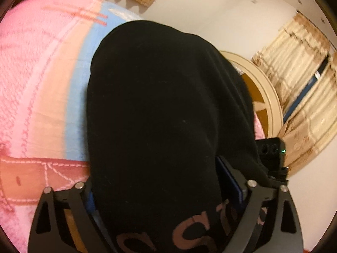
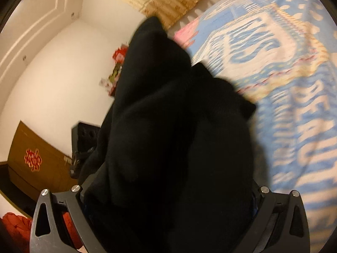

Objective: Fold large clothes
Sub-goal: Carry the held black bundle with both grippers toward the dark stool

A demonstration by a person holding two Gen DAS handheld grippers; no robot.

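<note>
Garment: I see a black garment [image 1: 160, 113] bunched between the fingers of both grippers, filling the middle of each wrist view; it hangs lifted off the bed, draped forward over the fingers. Pinkish lettering shows on the cloth at the bottom of the left view.
Left gripper: my left gripper [image 1: 166, 191] has cloth packed between its fingers, so I read it as clamped on the black garment; the fingertips themselves are buried in fabric.
Right gripper: my right gripper [image 2: 168, 194] is likewise closed around a thick fold of the same garment, tips hidden.
Other rig: in the left view the right gripper's black body with a green light [image 1: 271, 149] sits just beside the cloth.
Bed: below the garment lies a pink and blue bedspread [image 1: 38, 88]; in the right view it shows large blue lettering on white.
Room: white wall [image 2: 63, 80], beige curtain [image 1: 301, 88], a brown wooden door [image 2: 35, 168] with a red knot ornament [image 2: 32, 159], something red [image 2: 14, 225] low at the left edge.
</note>
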